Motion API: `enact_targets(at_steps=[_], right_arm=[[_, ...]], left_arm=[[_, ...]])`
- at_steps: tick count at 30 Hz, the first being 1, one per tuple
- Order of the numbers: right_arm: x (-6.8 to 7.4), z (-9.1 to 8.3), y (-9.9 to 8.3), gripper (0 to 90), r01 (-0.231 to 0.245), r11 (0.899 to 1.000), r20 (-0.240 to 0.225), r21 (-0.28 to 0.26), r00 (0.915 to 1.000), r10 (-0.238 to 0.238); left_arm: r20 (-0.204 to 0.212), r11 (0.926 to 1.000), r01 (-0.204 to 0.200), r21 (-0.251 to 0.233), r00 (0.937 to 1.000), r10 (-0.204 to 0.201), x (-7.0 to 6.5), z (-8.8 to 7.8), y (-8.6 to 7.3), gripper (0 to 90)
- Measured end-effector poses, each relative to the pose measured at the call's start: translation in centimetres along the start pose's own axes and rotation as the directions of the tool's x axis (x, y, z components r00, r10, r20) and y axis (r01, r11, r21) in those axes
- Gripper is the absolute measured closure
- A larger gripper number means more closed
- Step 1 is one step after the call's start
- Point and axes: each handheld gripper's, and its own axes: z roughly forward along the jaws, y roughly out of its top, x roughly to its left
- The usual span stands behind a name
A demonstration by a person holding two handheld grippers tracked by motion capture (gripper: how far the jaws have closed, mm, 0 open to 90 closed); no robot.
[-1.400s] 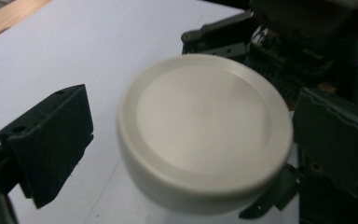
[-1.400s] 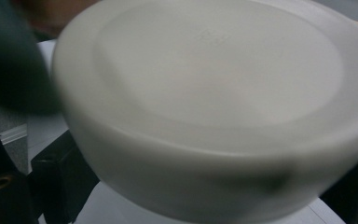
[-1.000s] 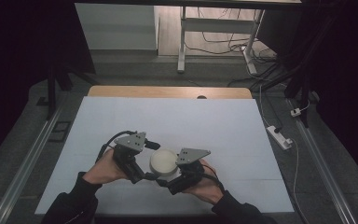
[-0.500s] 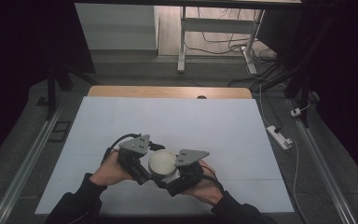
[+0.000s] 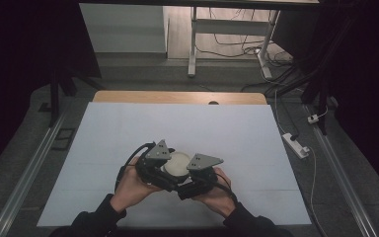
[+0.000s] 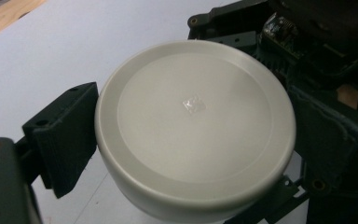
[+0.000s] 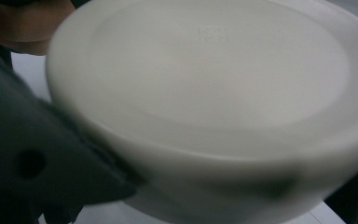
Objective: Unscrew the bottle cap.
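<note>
Both grippers are now closing in together on a round white lid [image 5: 176, 164] at the near middle of the bench [image 5: 128, 133], the left gripper [image 5: 159, 165] having slid rightward beside the right gripper [image 5: 190, 173]. Each gripper's fingers [image 6: 65, 135] are clenching the lid's rim from opposite sides, suggesting a two-handed twist or lift is beginning.

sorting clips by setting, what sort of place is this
Probably a lab or recording workspace: a white-covered table, loose cables on the floor beyond it, a power strip beside it, and dark surroundings.
</note>
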Motion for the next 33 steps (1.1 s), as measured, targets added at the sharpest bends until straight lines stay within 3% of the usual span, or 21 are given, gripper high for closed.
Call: enact_targets(at_steps=[1, 4, 6, 8, 10, 14, 19, 20, 21, 26, 29, 31, 33], right_arm=[[0.0, 0.0, 0.0, 6.9, -0.002, 1.000, -0.003, -0.002, 1.0000, 0.002], [-0.1, -0.1, 0.1, 6.9, -0.006, 1.000, -0.021, -0.009, 0.9998, 0.006], [-0.1, -0.2, 0.0, 6.9, 0.000, 1.000, -0.046, -0.012, 0.9989, -0.001], [0.0, -0.2, 0.0, 6.9, 0.008, 1.000, -0.072, -0.013, 0.9973, -0.009], [0.1, -0.2, 0.1, 6.9, 0.022, 1.000, -0.100, -0.017, 0.9947, -0.024], [0.6, -0.1, 0.1, 6.9, 0.043, 0.999, -0.147, -0.019, 0.9882, -0.045], [1.0, -0.1, 0.1, 6.9, 0.061, 0.998, -0.188, -0.020, 0.9800, -0.064], [1.0, -0.1, 0.1, 6.9, 0.061, 0.998, -0.188, -0.020, 0.9800, -0.064], [1.1, -0.1, 0.1, 6.9, 0.069, 0.997, -0.206, -0.022, 0.9758, -0.072], [1.6, -0.1, 0.2, 6.9, 0.088, 0.996, -0.241, -0.022, 0.9663, -0.091], [1.8, 0.0, 0.2, 6.9, 0.106, 0.994, -0.254, -0.021, 0.9613, -0.108], [1.9, 0.0, 0.2, 6.9, 0.110, 0.994, -0.255, -0.019, 0.9605, -0.111], [1.9, 0.0, 0.2, 6.9, 0.109, 0.994, -0.255, -0.019, 0.9605, -0.111]], left_arm=[[0.035, 0.9999, 0.002, -0.010, 0.9994, -0.002, 0.3, -0.3, 0.0, 5.9], [0.085, 0.9996, -0.015, -0.023, 0.9962, 0.017, 0.9, -1.0, 0.1, 1.3], [0.122, 0.9979, -0.059, -0.026, 0.9906, 0.062, 1.4, -1.5, 0.0, 0.1], [0.175, 0.9949, -0.093, -0.040, 0.9797, 0.098, 1.8, -1.9, -0.2, 0.3], [0.238, 0.9902, -0.132, -0.047, 0.9612, 0.139, 2.2, -2.1, -0.5, 1.1], [0.293, 0.9806, -0.191, -0.043, 0.9359, 0.195, 2.4, -1.9, -0.9, 1.2], [0.329, 0.9710, -0.236, -0.037, 0.9146, 0.235, 2.3, -1.6, -1.1, 2.6], [0.329, 0.9710, -0.236, -0.037, 0.9146, 0.235, 2.3, -1.6, -1.1, 3.0], [0.338, 0.9665, -0.254, -0.034, 0.9071, 0.251, 2.3, -1.6, -1.2, 3.7], [0.371, 0.9584, -0.283, -0.035, 0.8867, 0.276, 2.1, -1.3, -1.4, 6.7], [0.381, 0.9550, -0.295, -0.032, 0.8798, 0.285, 1.9, -1.2, -1.4, 6.8], [0.381, 0.9546, -0.296, -0.033, 0.8791, 0.286, 1.9, -1.2, -1.4, 6.8], [0.379, 0.9572, -0.288, -0.033, 0.8823, 0.278, 1.9, -1.1, -1.4, 6.9]])
